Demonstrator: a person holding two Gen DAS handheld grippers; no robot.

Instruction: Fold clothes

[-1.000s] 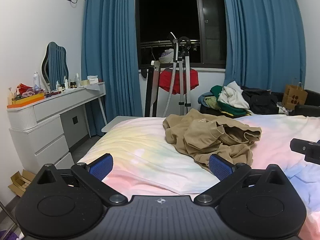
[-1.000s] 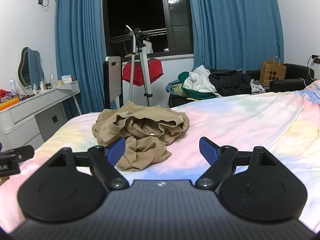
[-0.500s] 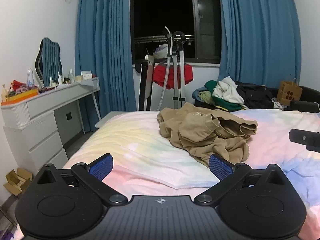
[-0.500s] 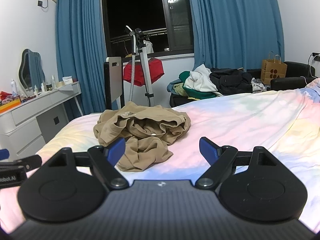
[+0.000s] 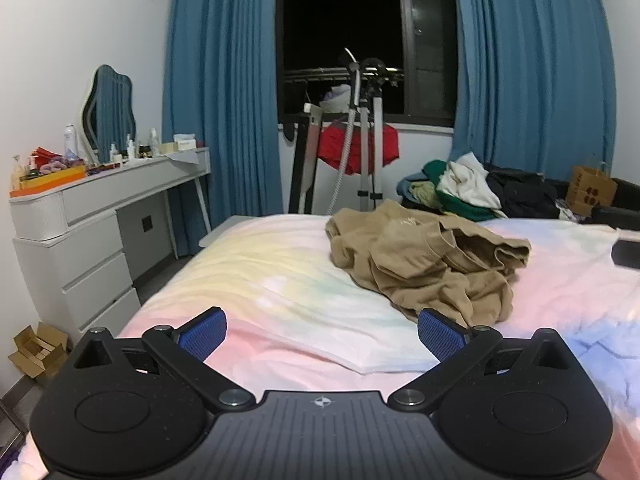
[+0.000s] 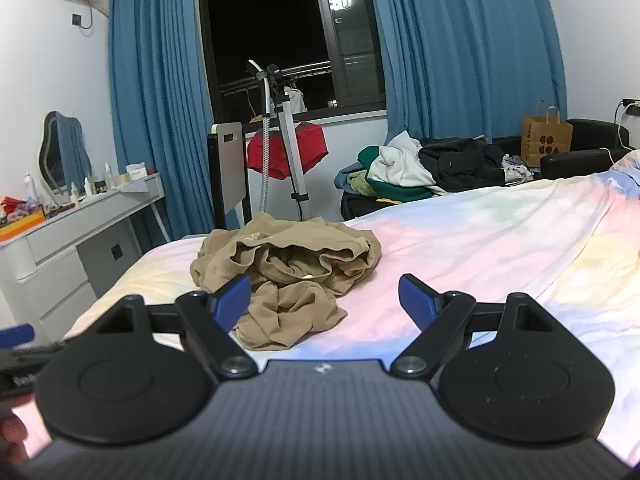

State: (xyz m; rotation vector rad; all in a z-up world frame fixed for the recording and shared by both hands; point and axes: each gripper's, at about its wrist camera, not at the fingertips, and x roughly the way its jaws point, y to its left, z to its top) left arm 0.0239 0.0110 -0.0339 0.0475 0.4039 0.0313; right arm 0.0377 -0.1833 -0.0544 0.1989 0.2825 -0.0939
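The left gripper (image 5: 322, 330) hangs over the bed (image 5: 256, 280) with its blue pads spread wide and nothing between them. The right gripper (image 6: 324, 300) is likewise released and bare above the pastel sheet. A crumpled tan garment (image 5: 424, 256) lies unfolded on the bed, at one o'clock from the left gripper and at eleven o'clock from the right one, its near hem just beside each inner pad. Farther off, at one o'clock, a clothes pile (image 6: 420, 168) sits beyond the mattress; a white dresser (image 5: 76, 240) stands at nine o'clock.
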